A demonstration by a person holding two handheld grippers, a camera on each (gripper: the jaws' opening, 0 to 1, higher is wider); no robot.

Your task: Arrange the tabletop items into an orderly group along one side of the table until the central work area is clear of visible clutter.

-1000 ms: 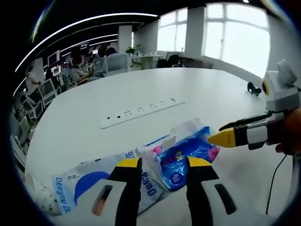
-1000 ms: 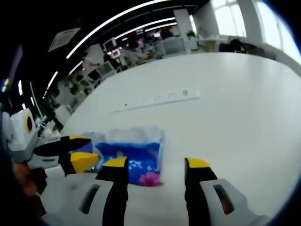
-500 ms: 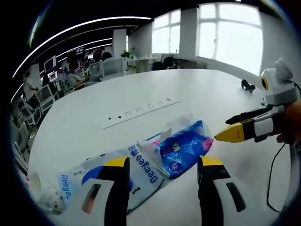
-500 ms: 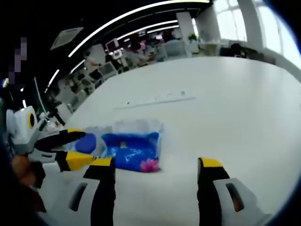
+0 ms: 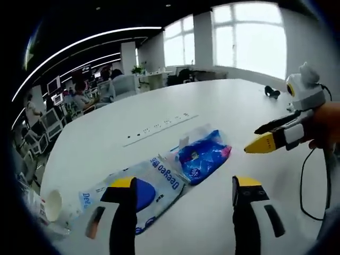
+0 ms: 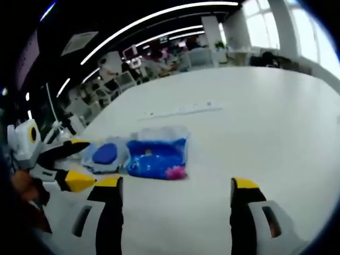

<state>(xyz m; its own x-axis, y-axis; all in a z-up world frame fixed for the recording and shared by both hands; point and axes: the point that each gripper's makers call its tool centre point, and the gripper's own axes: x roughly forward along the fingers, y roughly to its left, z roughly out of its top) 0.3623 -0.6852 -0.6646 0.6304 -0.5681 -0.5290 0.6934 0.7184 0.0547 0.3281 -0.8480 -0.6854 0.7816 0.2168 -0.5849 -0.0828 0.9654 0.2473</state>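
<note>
The blue tissue pack (image 5: 202, 158) lies on the white table (image 5: 159, 106) at the frame centre, above the left gripper (image 5: 183, 190), touching the white wipes pack (image 5: 133, 188). Both the left gripper and the right gripper (image 6: 175, 186) are spread, holding nothing.

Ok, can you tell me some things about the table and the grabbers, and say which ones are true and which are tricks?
1. The blue packet lies on the white table. True.
2. The left gripper is squeezing the blue packet. False: its jaws stand wide apart with nothing between them.
3. A white tissue pack with a blue oval lies right beside the blue packet. True.
4. The paper cup stands upright in the middle of the table. False: it lies on its side near the table's edge.
5. The right gripper holds the power strip. False: its jaws are open and empty, and the strip lies farther off on the table.
</note>
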